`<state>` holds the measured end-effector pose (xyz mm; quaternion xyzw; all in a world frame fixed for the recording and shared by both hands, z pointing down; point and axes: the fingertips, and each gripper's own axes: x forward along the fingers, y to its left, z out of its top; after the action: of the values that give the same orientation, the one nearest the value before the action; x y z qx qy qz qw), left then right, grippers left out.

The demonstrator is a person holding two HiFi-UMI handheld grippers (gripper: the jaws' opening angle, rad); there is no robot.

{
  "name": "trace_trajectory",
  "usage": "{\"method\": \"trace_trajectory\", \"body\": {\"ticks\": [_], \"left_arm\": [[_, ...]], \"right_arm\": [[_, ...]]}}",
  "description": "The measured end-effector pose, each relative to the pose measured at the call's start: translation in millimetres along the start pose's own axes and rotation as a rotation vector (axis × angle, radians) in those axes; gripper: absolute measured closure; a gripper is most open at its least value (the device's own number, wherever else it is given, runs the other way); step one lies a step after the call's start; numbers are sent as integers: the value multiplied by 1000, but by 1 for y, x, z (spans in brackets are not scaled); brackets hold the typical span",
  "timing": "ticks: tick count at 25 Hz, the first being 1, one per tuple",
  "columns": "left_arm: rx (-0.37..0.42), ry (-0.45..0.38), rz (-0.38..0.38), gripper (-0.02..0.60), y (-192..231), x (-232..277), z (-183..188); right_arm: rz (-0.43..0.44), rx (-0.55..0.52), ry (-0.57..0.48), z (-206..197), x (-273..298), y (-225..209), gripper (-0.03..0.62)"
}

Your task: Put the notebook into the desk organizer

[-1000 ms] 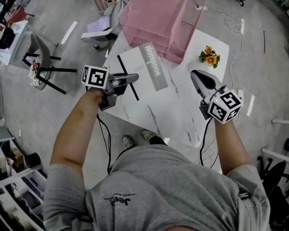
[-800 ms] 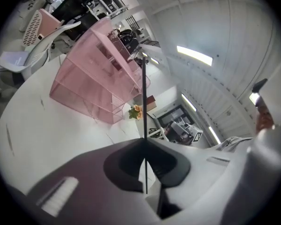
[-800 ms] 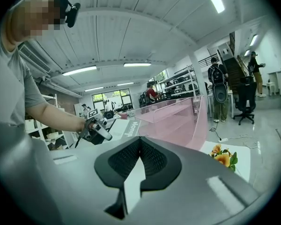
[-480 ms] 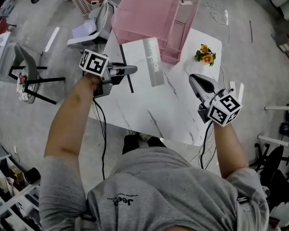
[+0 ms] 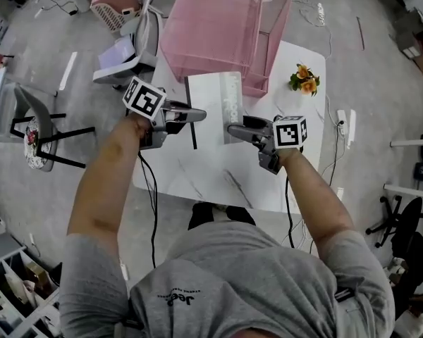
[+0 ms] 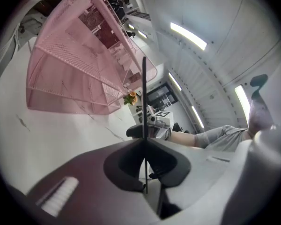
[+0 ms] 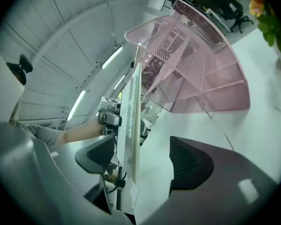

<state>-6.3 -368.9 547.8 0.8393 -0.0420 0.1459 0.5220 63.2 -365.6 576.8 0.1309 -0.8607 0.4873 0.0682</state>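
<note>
My left gripper is shut on the left edge of the white-grey notebook and holds it tilted up above the white marble table. In the left gripper view the notebook shows as a thin dark line pinched between the jaws. My right gripper is at the notebook's lower right side and its jaws are opening. In the right gripper view the notebook stands edge-on between the wide jaws, near the left pad and not pressed. The pink mesh desk organizer stands just behind.
A small pot of orange flowers sits at the table's far right corner. A white office chair and a pink basket stand left of the organizer, and a grey chair is further left. Cables lie on the floor.
My right gripper has swung left from the table's right side to the notebook and opened. The notebook has risen from lying flat to tilted up, closer to the organizer.
</note>
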Motion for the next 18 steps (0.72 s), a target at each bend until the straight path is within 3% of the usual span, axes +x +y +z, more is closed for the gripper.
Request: {"method": "trace_trajectory", "body": {"ticks": [5,8,10,14,18], "left_arm": [[-26,18,-28,515,9,-2,4],[-49,16,2,515,23,-9,14],[-58,12,14,514,29,-14,21],[-20,-25,21,514,35,-24,42],[-118,-144,0,506,39,-28,64]], "right_arm": [[81,93,5,-8,16,-2,274],[115,147,-73,5,19,8,508],[113,178,-130,15,20,11,580],[101,235,-225,31,21,10,582],[106,294,-325,51,24,8,583]]}}
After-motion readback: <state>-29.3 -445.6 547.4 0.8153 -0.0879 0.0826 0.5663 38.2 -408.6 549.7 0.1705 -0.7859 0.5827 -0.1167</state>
